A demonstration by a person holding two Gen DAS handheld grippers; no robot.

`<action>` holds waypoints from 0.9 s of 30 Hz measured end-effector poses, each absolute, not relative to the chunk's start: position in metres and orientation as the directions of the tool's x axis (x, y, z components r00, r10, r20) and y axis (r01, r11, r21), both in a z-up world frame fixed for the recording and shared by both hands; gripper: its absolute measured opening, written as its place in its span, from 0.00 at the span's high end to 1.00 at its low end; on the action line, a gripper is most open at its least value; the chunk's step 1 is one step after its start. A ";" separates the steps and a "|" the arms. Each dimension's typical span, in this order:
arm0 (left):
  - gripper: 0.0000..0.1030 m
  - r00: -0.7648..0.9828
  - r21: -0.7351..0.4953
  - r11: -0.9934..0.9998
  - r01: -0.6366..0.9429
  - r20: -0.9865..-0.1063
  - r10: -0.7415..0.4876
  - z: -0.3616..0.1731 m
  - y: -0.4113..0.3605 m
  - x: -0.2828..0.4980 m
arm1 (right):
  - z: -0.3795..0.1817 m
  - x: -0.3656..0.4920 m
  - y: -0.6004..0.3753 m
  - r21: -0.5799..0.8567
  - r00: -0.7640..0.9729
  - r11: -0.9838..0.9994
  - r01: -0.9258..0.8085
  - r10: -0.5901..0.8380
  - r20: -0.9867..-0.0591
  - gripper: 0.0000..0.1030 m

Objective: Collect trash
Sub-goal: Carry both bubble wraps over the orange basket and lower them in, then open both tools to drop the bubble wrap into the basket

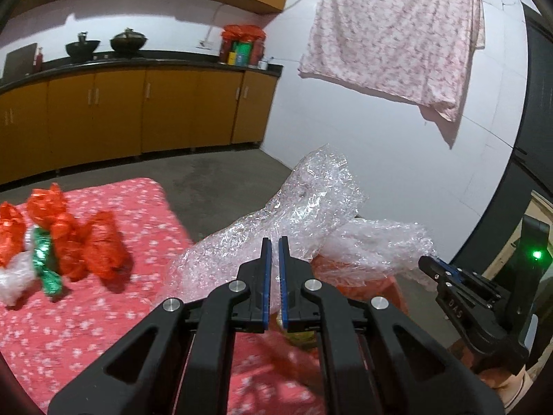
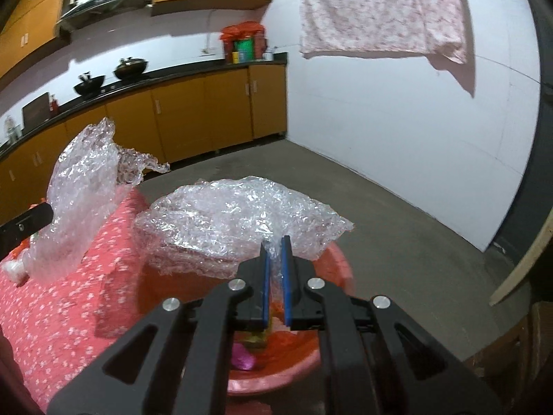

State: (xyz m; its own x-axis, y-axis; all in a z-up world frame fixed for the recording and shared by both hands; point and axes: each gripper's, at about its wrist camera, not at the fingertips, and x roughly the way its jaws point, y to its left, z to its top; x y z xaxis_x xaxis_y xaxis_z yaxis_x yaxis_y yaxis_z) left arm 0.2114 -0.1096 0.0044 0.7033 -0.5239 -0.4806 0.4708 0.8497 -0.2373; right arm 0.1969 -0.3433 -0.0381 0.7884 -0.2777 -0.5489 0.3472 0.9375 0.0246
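Clear plastic (image 2: 238, 218) over tub (image 2: 331, 263) (red wrappers (image 1: 86, 242) nearby)

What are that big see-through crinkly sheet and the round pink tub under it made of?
The sheet looks like thin clear plastic film, maybe bubble wrap: it is glossy, see-through and full of sharp creases, though I cannot make out bubbles for sure. The right gripper pinches its edge. The tub looks like moulded plastic, with a smooth, even pink wall and a rounded rim.

Red basin (image 2: 331, 259) half hidden under plastic wrap (image 2: 242, 214)
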 end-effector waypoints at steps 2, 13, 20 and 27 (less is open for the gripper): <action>0.96 0.688 -0.244 0.841 0.483 -0.488 -0.537 0.002 -0.119 0.215 | -0.040 0.197 -0.351 0.029 0.783 0.932 0.361 -0.286 -0.552 0.93; 0.96 0.624 -0.277 0.816 0.507 -0.536 -0.569 -0.019 -0.157 0.227 | -0.052 0.201 -0.373 0.064 0.776 0.923 0.379 -0.280 -0.565 0.93; 0.96 0.595 -0.273 0.803 0.529 -0.555 -0.581 -0.027 -0.175 0.228 | -0.058 0.208 -0.370 0.089 0.784 0.939 0.332 -0.222 -0.580 0.90; 0.70 0.574 -0.300 0.807 0.508 -0.581 -0.577 -0.036 -0.171 0.233 | -0.063 0.208 -0.359 0.093 0.793 0.958 0.273 -0.169 -0.586 0.74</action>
State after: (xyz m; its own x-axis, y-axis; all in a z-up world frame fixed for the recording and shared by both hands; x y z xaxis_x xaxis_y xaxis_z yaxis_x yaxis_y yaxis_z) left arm 0.2330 -0.1706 -0.0356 0.5737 -0.5770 -0.5813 0.5079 0.8074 -0.3002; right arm 0.2083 -0.3593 -0.0630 0.7927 -0.1692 -0.5857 0.2728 0.9576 0.0925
